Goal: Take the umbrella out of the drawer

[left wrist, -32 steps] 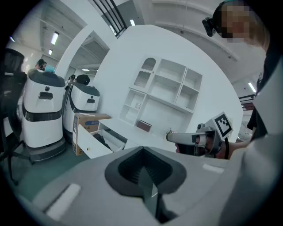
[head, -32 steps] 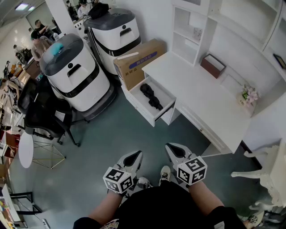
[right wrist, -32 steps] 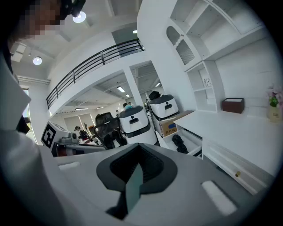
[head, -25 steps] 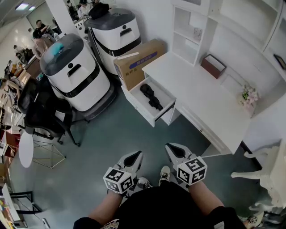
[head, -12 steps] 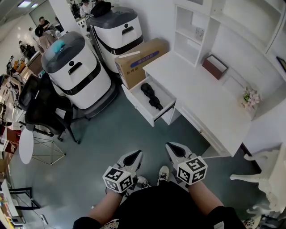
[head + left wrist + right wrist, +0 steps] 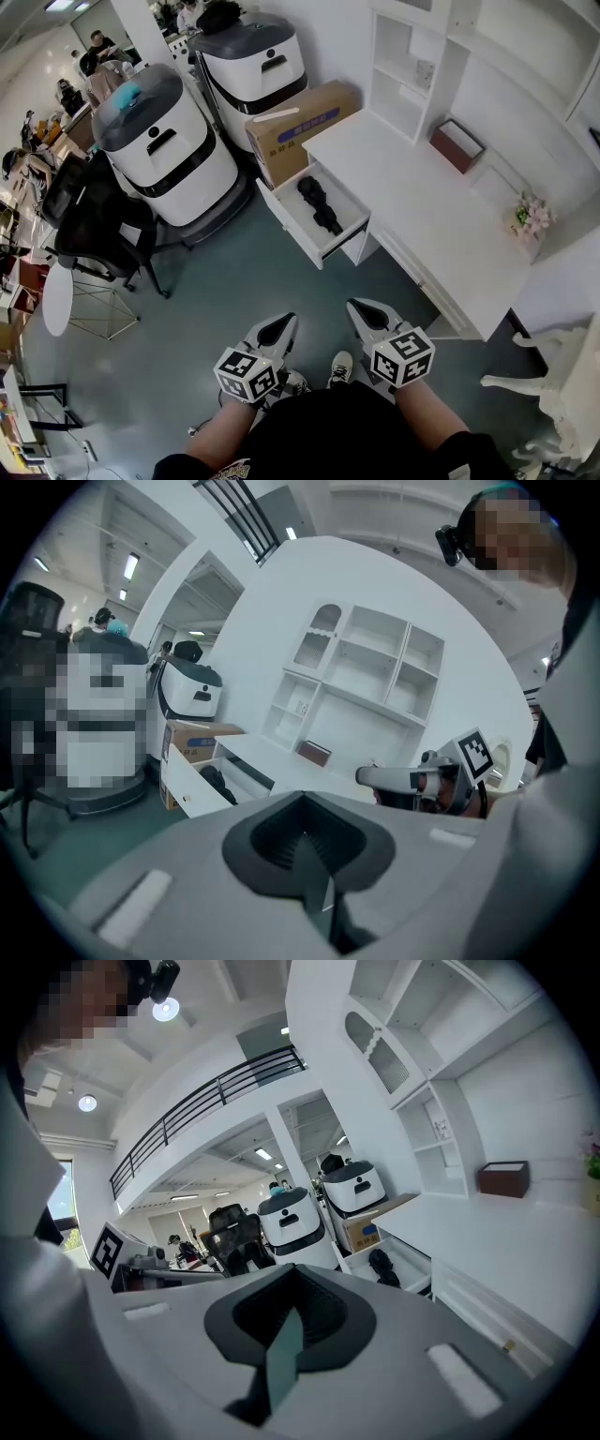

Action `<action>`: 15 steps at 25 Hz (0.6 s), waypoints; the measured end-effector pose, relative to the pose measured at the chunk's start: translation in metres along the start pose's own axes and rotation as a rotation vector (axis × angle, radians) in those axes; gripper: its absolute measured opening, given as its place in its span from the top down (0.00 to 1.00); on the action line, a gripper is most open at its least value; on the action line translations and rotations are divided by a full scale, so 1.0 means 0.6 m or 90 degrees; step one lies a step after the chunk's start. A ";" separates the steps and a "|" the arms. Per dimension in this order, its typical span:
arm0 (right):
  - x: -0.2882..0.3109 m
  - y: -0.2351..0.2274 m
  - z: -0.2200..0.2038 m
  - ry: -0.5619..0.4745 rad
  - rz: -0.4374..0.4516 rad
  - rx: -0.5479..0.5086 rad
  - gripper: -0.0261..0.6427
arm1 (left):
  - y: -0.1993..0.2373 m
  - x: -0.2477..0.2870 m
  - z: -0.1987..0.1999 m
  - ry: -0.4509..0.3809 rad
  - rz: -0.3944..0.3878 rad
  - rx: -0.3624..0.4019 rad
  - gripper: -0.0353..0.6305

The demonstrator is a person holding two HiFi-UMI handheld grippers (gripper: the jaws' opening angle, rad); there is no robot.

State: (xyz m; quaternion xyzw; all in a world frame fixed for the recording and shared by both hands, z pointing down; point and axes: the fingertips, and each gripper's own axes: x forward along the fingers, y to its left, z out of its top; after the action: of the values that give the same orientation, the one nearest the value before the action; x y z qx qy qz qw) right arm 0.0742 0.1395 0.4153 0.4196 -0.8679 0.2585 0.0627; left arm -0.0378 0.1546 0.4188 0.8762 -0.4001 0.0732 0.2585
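Now, floor: a wide stretch of bare teal floor [image 6: 253, 281] is lying between the person's shoes [image 6: 345, 366] and the white pulled-out drawer [image 6: 287, 218], whose front is jutting out past the edge of the white worktop [image 6: 422, 202].
Umbrella: the black folded umbrella [image 6: 320, 207] is lying inside the drawer, along its length, well apart from both tongs.
Left tongs: the left grey-and-white tongs [image 6: 279, 326] are hanging low by the person's legs, clenched with nothing between the jaws.
Right tongs: the right grey-and-white tongs [image 6: 360, 310] are hanging just beside them, likewise pressed together and holding nothing.
Left of the drawer: a brown cardboard box [image 6: 298, 125] is sitting against the worktop's end. Two white machines with grey lids [image 6: 173, 155] are standing beyond it, narrowing the room on that side, and a black office chair [image 6: 92, 225] is standing farther left.
Writing: a blue label on the cardboard box is showing print too small to read, and black-and-white square markers are covering the tongs' cubes.
Worktop: a red-brown open box [image 6: 457, 144] and pink flowers [image 6: 531, 216] are sitting near its back edge.
Views: the right gripper view is showing a railed upper gallery [image 6: 202, 1101] that the head view is not catching, and the left gripper view is showing the right tongs from the side.
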 end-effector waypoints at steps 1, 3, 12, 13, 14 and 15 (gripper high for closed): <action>0.000 -0.005 0.002 0.000 0.003 0.001 0.92 | -0.002 0.006 0.001 0.001 0.001 0.003 0.95; 0.001 -0.014 0.005 0.002 0.011 0.002 0.92 | -0.007 0.015 0.005 0.000 0.004 0.006 0.95; 0.010 -0.034 0.023 0.002 0.037 -0.007 0.92 | -0.011 0.038 0.025 -0.005 0.020 0.022 0.95; 0.011 -0.034 0.025 0.002 0.038 -0.007 0.92 | -0.010 0.039 0.028 -0.007 0.021 0.023 0.95; 0.013 -0.035 0.026 0.002 0.038 -0.008 0.92 | -0.008 0.039 0.030 -0.007 0.022 0.024 0.95; 0.015 -0.036 0.027 0.002 0.038 -0.008 0.92 | -0.006 0.040 0.032 -0.008 0.023 0.024 0.95</action>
State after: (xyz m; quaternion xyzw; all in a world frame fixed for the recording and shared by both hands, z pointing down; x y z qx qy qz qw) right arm 0.0868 0.1139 0.4127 0.3926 -0.8814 0.2558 0.0590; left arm -0.0206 0.1313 0.4089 0.8743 -0.4156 0.0800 0.2378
